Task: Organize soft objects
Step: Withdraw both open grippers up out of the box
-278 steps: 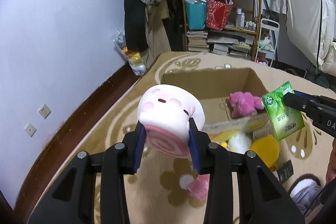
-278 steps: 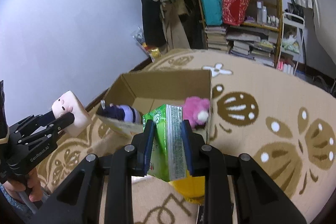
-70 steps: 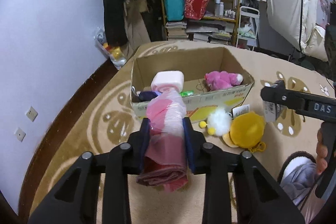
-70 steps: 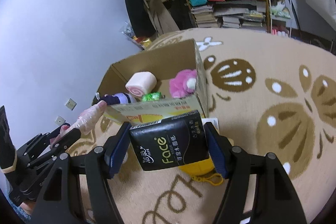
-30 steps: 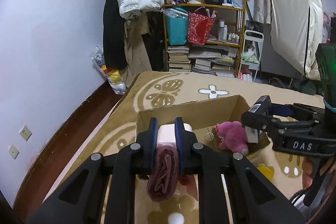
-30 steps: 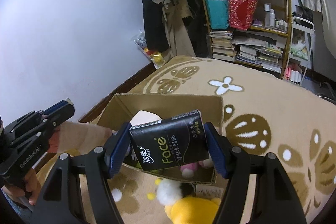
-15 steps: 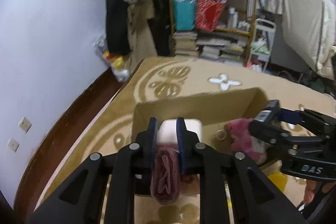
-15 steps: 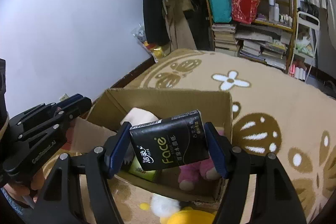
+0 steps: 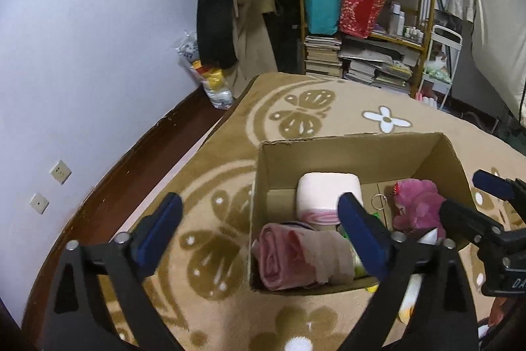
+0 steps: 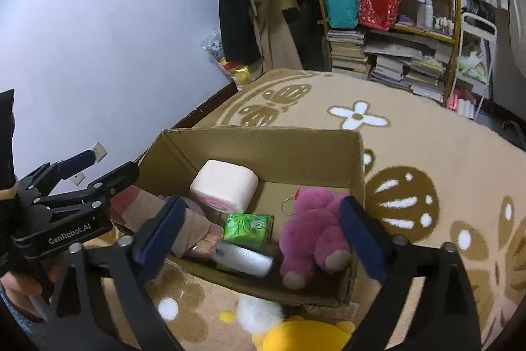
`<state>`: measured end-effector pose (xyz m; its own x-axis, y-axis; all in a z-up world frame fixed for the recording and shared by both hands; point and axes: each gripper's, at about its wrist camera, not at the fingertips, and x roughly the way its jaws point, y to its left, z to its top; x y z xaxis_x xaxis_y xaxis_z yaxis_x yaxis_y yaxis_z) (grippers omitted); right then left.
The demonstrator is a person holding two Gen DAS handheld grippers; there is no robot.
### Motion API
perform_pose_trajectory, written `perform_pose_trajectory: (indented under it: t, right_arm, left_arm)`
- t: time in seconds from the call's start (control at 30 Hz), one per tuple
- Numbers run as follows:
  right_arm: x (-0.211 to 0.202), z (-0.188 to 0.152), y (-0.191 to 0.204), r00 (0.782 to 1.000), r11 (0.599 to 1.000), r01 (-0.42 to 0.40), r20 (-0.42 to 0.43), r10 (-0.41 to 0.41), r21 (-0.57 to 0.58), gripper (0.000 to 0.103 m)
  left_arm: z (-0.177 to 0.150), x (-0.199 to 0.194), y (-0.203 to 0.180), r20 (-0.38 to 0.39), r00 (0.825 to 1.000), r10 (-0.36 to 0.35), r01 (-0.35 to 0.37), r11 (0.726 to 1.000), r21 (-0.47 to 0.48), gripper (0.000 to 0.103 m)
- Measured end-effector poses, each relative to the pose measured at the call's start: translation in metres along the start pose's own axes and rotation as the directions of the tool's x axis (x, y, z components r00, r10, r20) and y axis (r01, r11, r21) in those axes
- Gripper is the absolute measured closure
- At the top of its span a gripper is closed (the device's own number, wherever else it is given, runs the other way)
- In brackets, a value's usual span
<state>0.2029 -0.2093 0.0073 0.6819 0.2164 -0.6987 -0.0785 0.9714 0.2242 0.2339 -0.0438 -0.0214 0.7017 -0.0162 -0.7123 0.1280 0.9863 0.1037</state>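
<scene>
Cardboard box (image 9: 358, 153) holds the pink cloth roll (image 9: 296, 255) at its near-left corner; left gripper (image 9: 259, 239) and right gripper (image 10: 259, 232) jaws are opening, both empty.

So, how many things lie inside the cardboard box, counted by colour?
Pink: 3, the roll toy, the bear and the folded cloth.
Green: 1, the tissue pack.
Purple: 1, a toy mostly hidden behind the cloth.
Blurred white-looking pack: 1.
Total: 6 in the box.
</scene>
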Motion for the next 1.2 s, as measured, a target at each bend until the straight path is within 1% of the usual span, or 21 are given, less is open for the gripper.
perform_pose_trajectory:
  t: [0.1,0.3,0.53,0.67,0.93,1.03,1.2]
  right_arm:
    - [-0.005,-0.001,0.003,1.000,1.000,0.006,0.000,-0.006,0.000,0.000]
    - [-0.014,-0.002,0.009,1.000,1.000,0.023,-0.002,-0.023,-0.009,0.000]
    - [-0.032,-0.002,0.015,1.000,1.000,0.027,0.008,-0.026,-0.014,0.000]
    - [-0.045,-0.002,0.015,1.000,1.000,0.022,0.004,-0.022,-0.001,0.000]
    - [-0.077,-0.003,0.015,0.999,0.999,0.048,0.018,-0.048,-0.004,0.000]
    - [-0.091,-0.003,0.014,0.998,0.998,0.058,0.030,-0.058,-0.003,0.000]
    - [-0.109,-0.011,0.009,0.997,0.998,0.062,0.037,-0.062,0.006,0.000]
  left_arm:
    - [-0.001,-0.009,0.006,0.018,0.999,0.037,-0.037,0.999,-0.016,0.003]
    - [-0.001,-0.025,0.019,0.022,0.998,0.054,-0.053,0.998,-0.027,0.001]
    - [-0.003,-0.042,0.026,0.020,0.998,0.053,-0.052,0.998,-0.039,0.001]
    - [-0.010,-0.052,0.024,0.017,0.998,0.056,-0.055,0.998,-0.036,0.001]
    - [-0.026,-0.068,0.016,-0.026,0.999,0.047,-0.048,0.998,-0.030,0.001]
    - [-0.032,-0.077,0.016,-0.023,0.999,0.031,-0.031,0.999,-0.033,0.001]
    - [-0.040,-0.092,0.013,-0.019,0.999,0.035,-0.036,0.999,-0.023,0.001]
